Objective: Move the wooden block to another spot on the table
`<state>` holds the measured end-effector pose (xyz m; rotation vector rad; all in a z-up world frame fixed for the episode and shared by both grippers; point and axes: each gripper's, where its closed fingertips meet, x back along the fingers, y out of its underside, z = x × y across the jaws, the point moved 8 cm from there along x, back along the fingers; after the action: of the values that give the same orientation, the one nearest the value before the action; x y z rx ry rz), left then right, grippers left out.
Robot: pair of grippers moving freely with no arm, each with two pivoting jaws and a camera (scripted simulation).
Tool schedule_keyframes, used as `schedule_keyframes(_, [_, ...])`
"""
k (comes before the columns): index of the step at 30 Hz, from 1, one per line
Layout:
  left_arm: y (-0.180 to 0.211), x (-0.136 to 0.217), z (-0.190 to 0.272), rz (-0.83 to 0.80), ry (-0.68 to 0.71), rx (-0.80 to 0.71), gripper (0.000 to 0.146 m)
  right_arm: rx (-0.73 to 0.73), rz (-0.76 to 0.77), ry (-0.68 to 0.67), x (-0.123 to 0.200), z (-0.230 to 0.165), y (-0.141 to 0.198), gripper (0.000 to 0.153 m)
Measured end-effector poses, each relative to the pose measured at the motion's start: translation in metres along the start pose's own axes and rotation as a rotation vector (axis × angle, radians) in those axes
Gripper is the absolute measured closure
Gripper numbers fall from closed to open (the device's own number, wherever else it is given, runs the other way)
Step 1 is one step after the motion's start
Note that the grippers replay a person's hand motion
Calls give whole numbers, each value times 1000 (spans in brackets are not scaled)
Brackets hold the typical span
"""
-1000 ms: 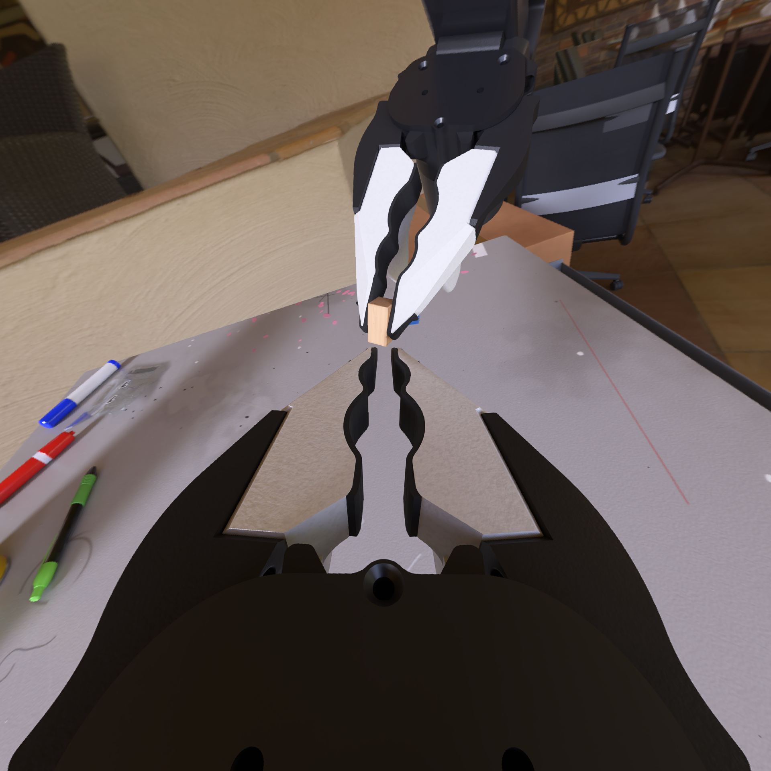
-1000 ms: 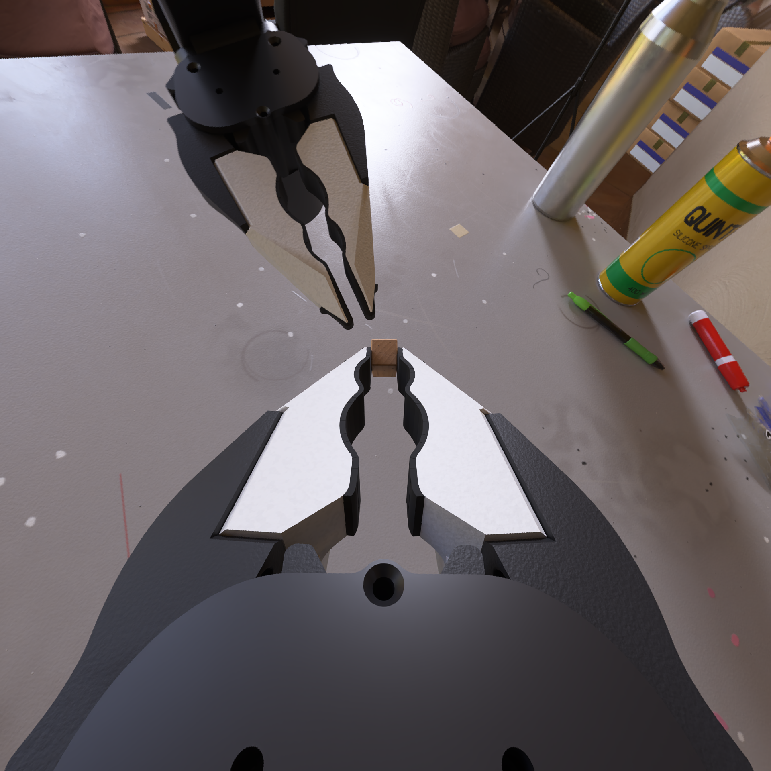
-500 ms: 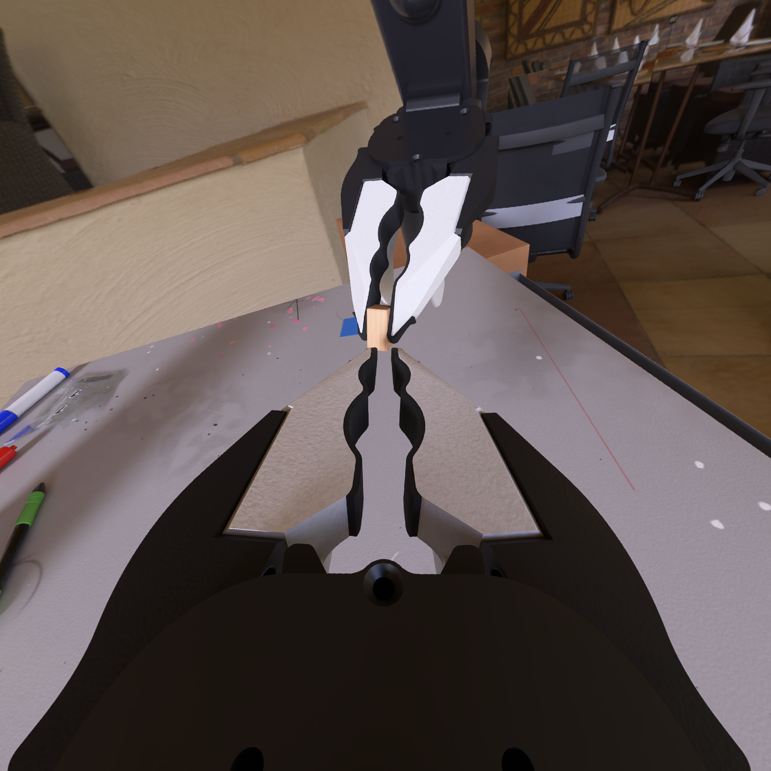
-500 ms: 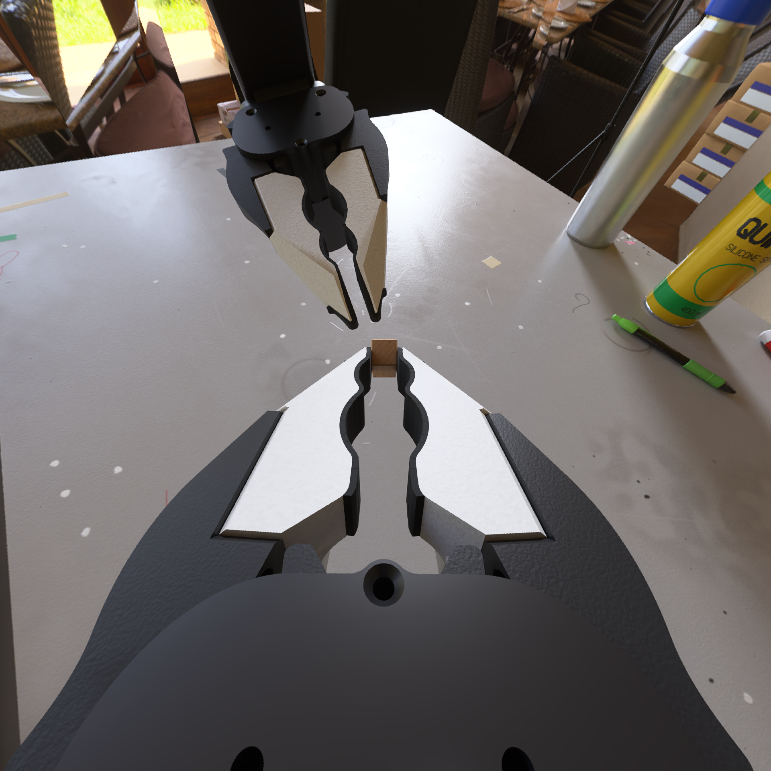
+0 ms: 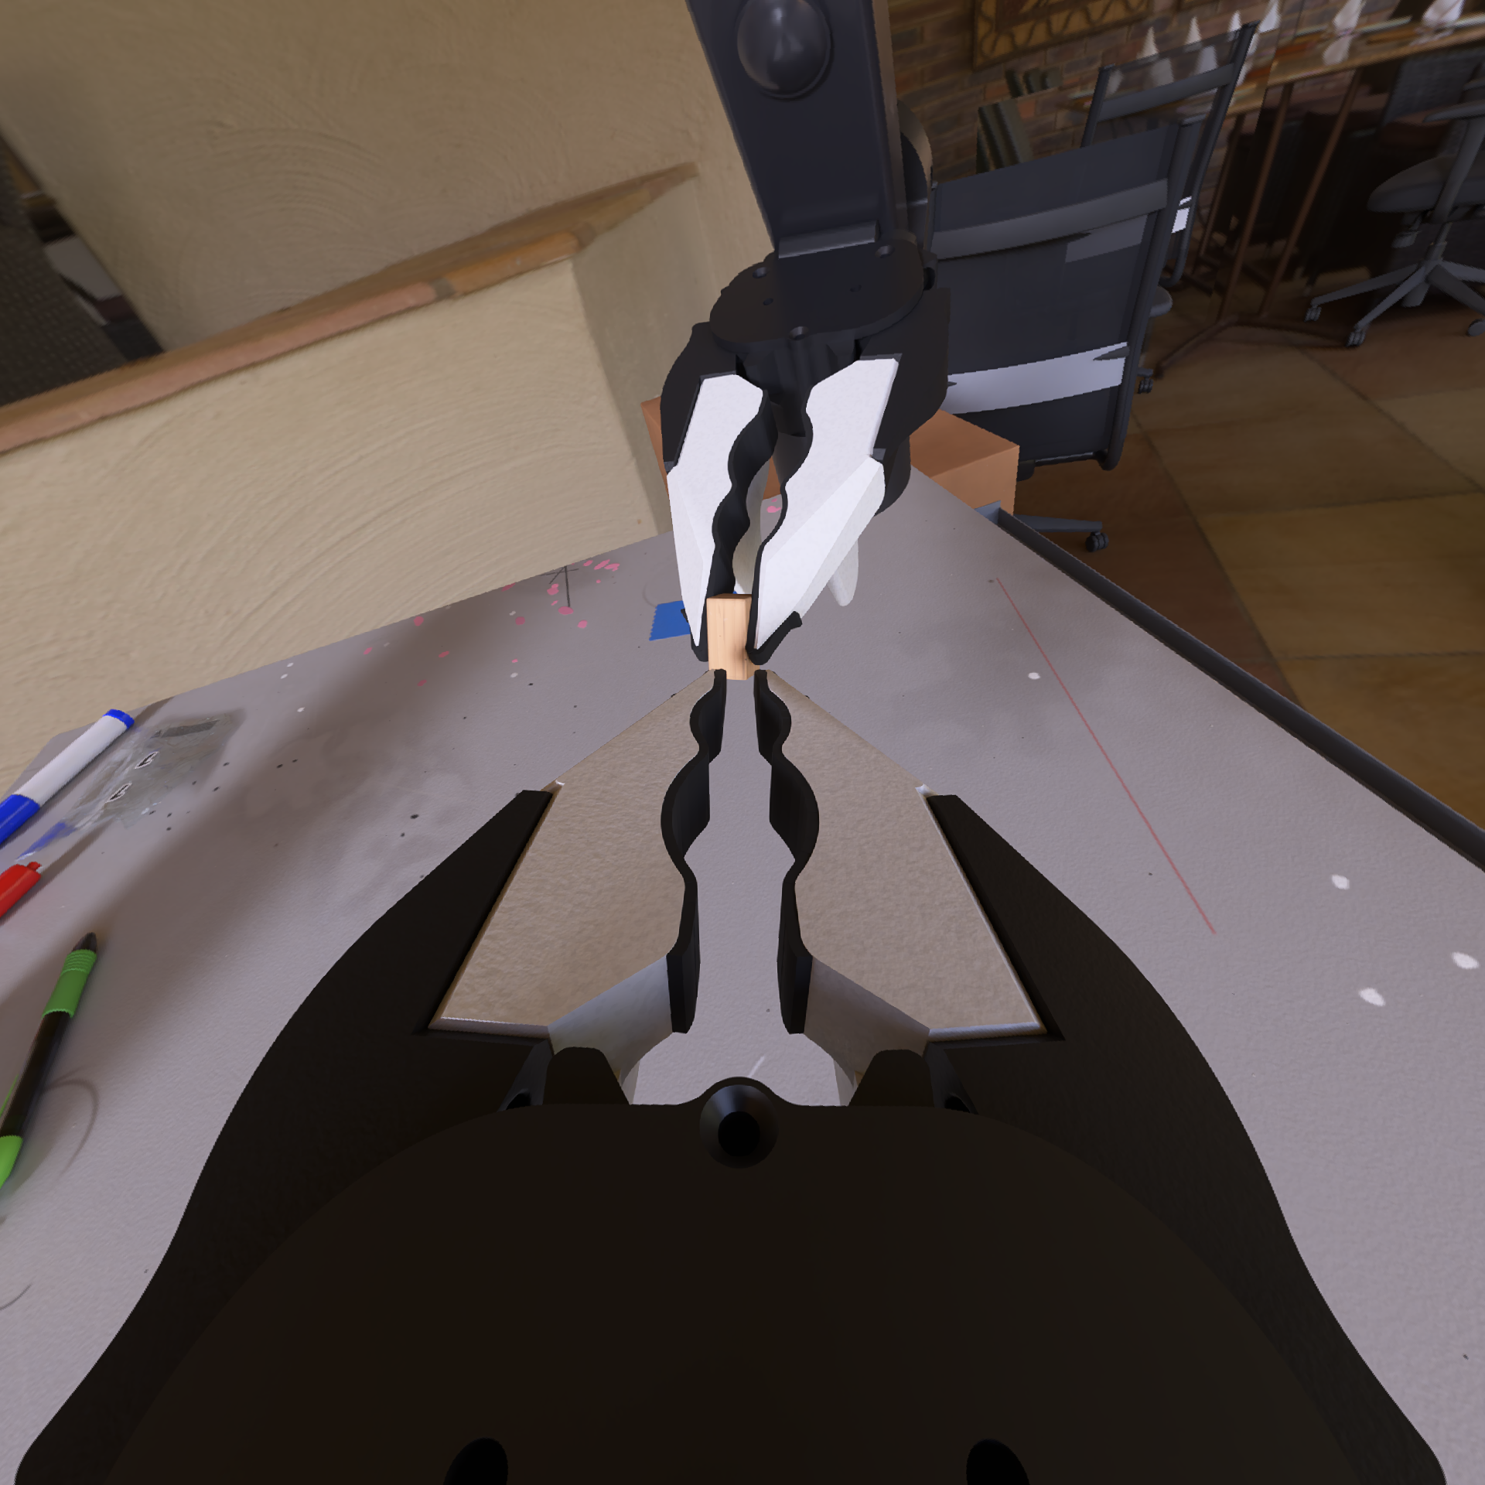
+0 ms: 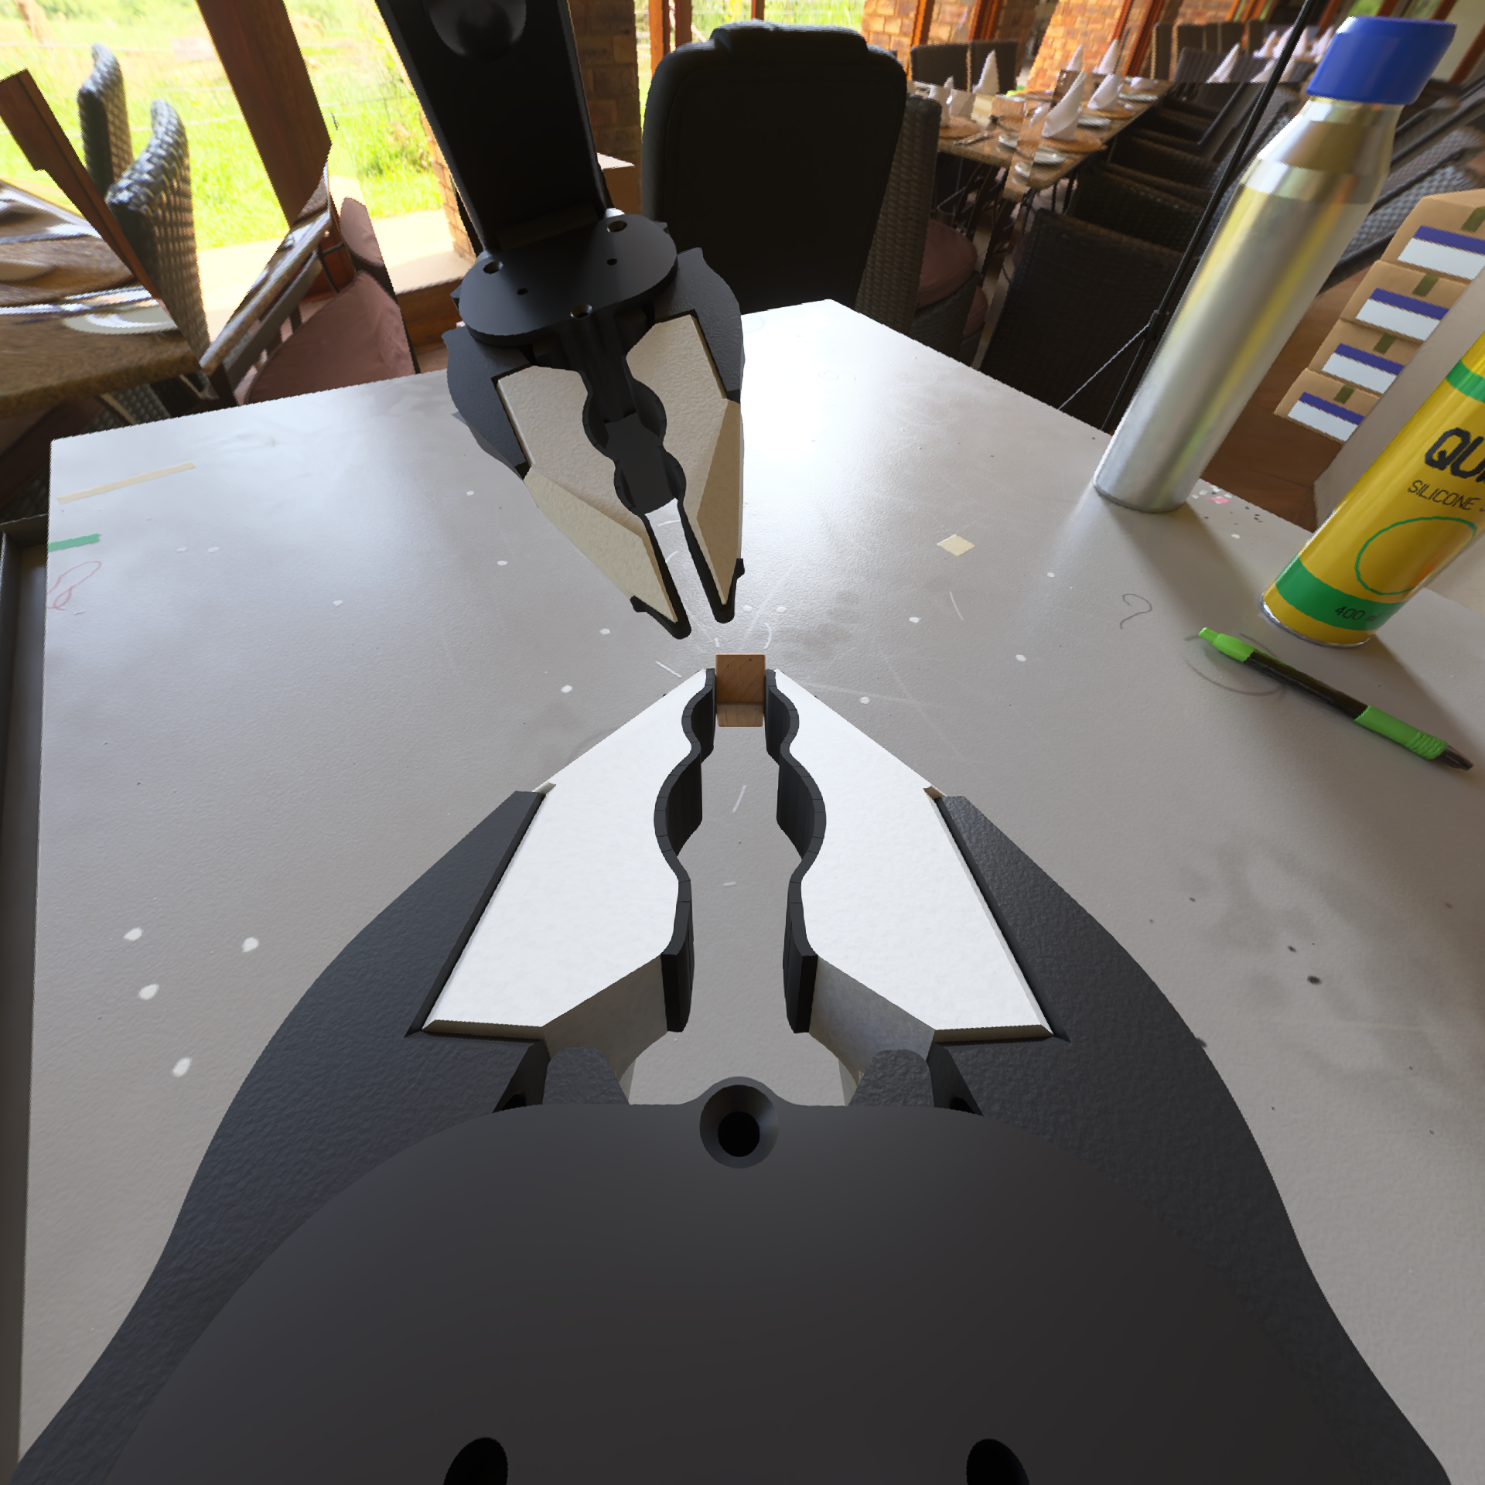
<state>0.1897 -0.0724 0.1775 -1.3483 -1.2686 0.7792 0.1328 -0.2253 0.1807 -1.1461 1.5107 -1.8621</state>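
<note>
The small wooden block (image 6: 739, 683) is clamped between the white fingers of my right gripper (image 6: 739, 679), held just above the grey table (image 6: 321, 723). In the left wrist view the block (image 5: 727, 635) shows upright in the right gripper (image 5: 730, 651), which points down towards me. My left gripper (image 5: 737, 679) is nearly shut, with a narrow gap and nothing in it. Its tips sit just short of the block. In the right wrist view the left gripper (image 6: 701, 623) hangs just beyond the block, slightly to the left, apart from it.
A silver bottle with a blue cap (image 6: 1253, 281), a yellow spray can (image 6: 1390, 530) and a green pen (image 6: 1334, 699) stand at the right. A blue marker (image 5: 64, 763), a red marker (image 5: 16, 884) and the pen (image 5: 40, 1045) lie at the left. The table edge (image 5: 1286, 707) runs along the right.
Both views have tilted up and show more of the room. The two grippers have drawn a little apart. The block stays in the right gripper; the left gripper's gap is unchanged.
</note>
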Motion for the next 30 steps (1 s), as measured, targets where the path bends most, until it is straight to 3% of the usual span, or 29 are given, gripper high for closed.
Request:
schedule_keyframes(16, [0,-1,-2,-13,-36,7,136,-26,31,37,-2,1,3,142])
schedule_keyframes(24, [0,1,3,-9,51,39,136,127,36,1,1,-7,4,142])
schedule_keyframes(30, [2,0,4,-13,71,63,136,123,32,-30,2,-7,5,142])
